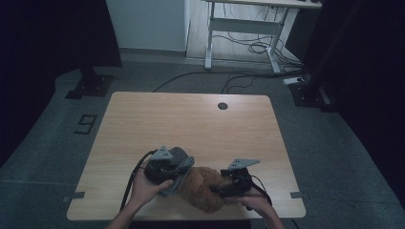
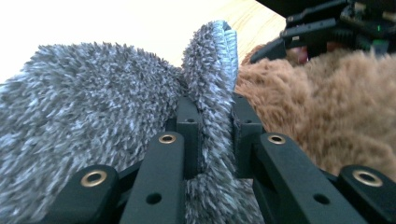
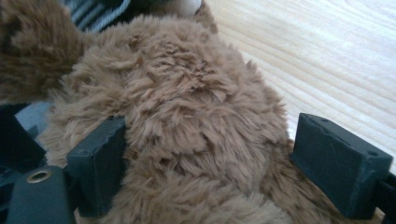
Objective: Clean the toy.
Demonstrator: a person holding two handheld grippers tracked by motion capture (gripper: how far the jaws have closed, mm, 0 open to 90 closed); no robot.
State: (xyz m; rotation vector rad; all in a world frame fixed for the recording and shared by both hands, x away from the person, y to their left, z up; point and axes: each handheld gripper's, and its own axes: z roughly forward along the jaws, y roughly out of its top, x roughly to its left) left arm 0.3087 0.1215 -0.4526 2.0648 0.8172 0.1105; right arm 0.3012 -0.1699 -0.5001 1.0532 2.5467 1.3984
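Jaws of the left gripper (image 2: 210, 130) are pressed together on a fold of the grey fluffy cloth (image 2: 93, 126), the pile squeezed between the two black pads. Jaws of the right gripper (image 3: 212, 163) stand spread around a bulge of the brown plush toy (image 3: 187, 116); one pad touches the fur, the other stands just clear of it beside the bare wood.

Two grippers, two soft things, one table: in the high view the left gripper (image 1: 165, 168) sits on the grey cloth (image 1: 180, 155), and the right gripper (image 1: 234, 183) meets the brown plush toy (image 1: 203, 188) from the other side. Cloth and toy touch each other, lying between the hands near the table's (image 1: 191, 119) front edge, a little left of its middle.

Wood beyond them is bare up to the far edge, broken by one round cable hole (image 1: 222, 106). Little room is left between the toy and the near rim.
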